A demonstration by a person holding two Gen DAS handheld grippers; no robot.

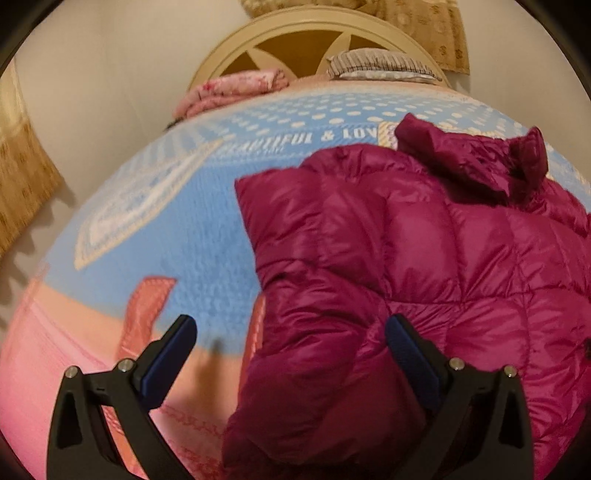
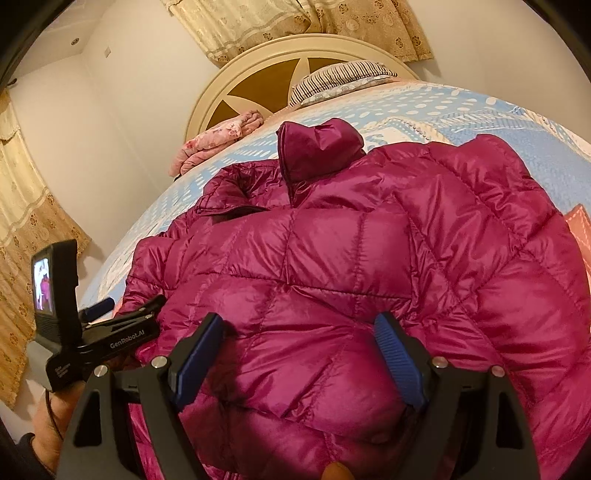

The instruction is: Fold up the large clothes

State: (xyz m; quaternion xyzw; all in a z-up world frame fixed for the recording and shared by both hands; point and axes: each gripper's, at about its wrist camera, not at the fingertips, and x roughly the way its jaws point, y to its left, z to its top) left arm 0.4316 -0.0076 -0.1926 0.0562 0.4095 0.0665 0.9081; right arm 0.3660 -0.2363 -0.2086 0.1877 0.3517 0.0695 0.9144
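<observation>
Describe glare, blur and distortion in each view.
Left wrist: fisheye bulges the blanket; nearer part soft; sheen on the down jacket. Right wrist: sharper, bright sheen across the jacket's quilting, curved headboard, dark vignette corners.

walls (image 2: 122, 122): cream | curtains (image 2: 258, 22): gold floral | headboard (image 2: 258, 59): arched, cream | bedspread (image 1: 207, 229): blue-pink

Black claw (image 2: 299, 363) frames, ribbed blue pads (image 2: 397, 360), silver screws, white "GenRobot.AI" lettering; dark sleeve (image 2: 22, 458).
</observation>
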